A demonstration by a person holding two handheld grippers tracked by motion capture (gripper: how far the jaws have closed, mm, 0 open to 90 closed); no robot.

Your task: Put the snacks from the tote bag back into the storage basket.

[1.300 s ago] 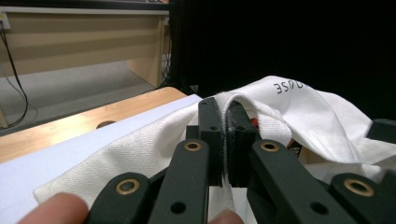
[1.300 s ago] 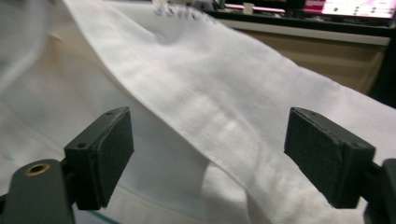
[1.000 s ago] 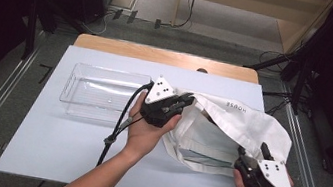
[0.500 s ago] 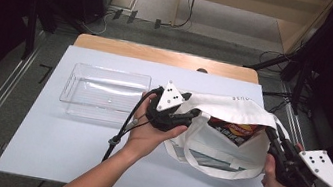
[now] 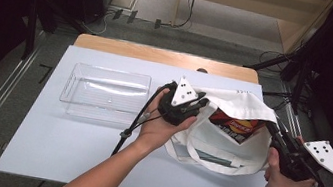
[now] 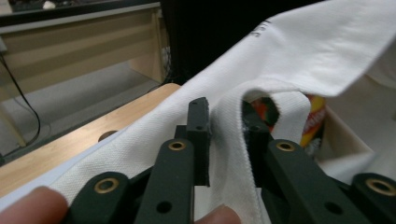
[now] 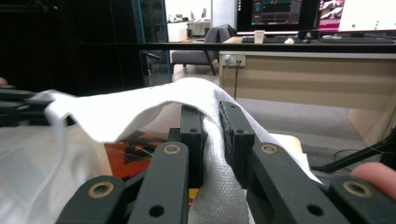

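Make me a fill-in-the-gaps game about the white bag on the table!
1. Both grippers pinch the rim of a white cloth ____.
2. The left gripper and the right gripper hold the tote bag open; a packet coloured orange and ____ shows inside.
3. Left of the bag stands a clear plastic ____, with nothing in it.
4. The white table top lies on a board of ____.

Missing words: bag; black; tray; wood

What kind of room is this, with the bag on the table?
Probably an office or lab set up for recordings. Behind the white table are computer screens on a long desk, an office chair, and cables trailing over the floor.
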